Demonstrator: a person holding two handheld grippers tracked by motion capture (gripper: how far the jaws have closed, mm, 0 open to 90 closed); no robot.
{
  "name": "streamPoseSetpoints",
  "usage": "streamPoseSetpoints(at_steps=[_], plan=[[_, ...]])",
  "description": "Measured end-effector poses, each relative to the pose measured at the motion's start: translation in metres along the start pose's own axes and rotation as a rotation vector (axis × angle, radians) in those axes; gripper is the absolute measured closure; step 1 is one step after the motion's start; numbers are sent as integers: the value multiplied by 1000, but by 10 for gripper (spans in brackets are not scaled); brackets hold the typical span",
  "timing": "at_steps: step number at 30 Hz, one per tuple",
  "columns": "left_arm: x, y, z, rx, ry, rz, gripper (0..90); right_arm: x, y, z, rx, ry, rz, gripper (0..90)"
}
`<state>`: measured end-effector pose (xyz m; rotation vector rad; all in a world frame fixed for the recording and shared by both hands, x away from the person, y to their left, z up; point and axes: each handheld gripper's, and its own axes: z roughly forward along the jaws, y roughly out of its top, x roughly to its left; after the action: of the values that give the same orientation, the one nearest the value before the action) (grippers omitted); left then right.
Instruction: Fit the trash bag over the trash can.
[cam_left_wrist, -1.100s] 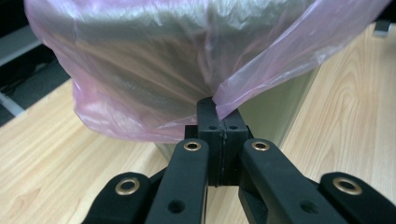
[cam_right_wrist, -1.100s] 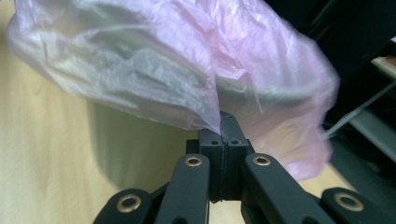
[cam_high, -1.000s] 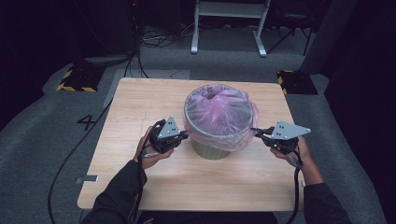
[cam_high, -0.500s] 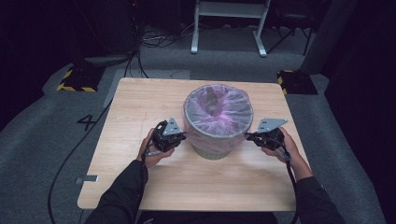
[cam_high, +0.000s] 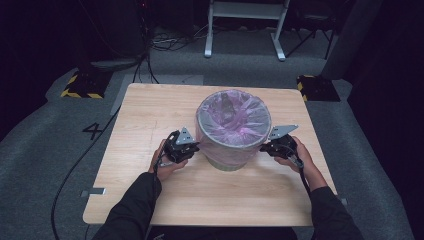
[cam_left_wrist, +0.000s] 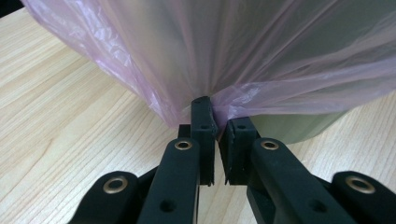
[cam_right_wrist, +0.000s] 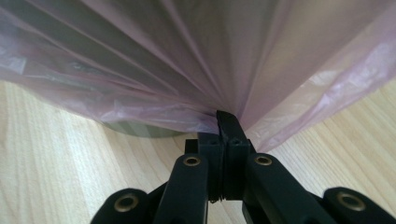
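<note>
1. A round bin (cam_high: 234, 157) stands near the middle of the wooden table (cam_high: 150, 110), lined with a pink plastic bag (cam_high: 233, 120) whose skirt folds down over the rim.
2. My left gripper (cam_high: 186, 149) sits at the bin's left side, its jaws pinched on the bag's hem, low by the tabletop.
3. My right gripper (cam_high: 267, 147) sits directly opposite at the right side, its jaws also clamped on the hem.
4. The bin lies squarely between both grippers, equally near each; I judge that the next pull runs straight down along its wall.
</note>
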<state>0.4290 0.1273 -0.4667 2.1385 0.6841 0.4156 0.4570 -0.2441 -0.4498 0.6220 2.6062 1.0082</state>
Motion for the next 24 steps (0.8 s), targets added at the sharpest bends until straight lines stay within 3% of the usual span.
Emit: streamPoseSetpoints(at_steps=[14,17,20,22,23,24], plan=[[0,-3,12,62,-20,10,893,-9,-9,13,61,33,71,896],[1,-4,13,68,-20,3,889,-9,-11,15,67,33,68,895],[1,-4,13,64,-14,-3,852,-9,-14,16,62,31,70,888],[0,-4,11,70,-3,-1,766,-9,-15,15,53,31,65,878],[0,-4,10,63,-4,-1,709,-9,-16,15,52,28,66,874],[-1,-5,8,55,-22,1,711,-10,-17,14,48,28,67,875]])
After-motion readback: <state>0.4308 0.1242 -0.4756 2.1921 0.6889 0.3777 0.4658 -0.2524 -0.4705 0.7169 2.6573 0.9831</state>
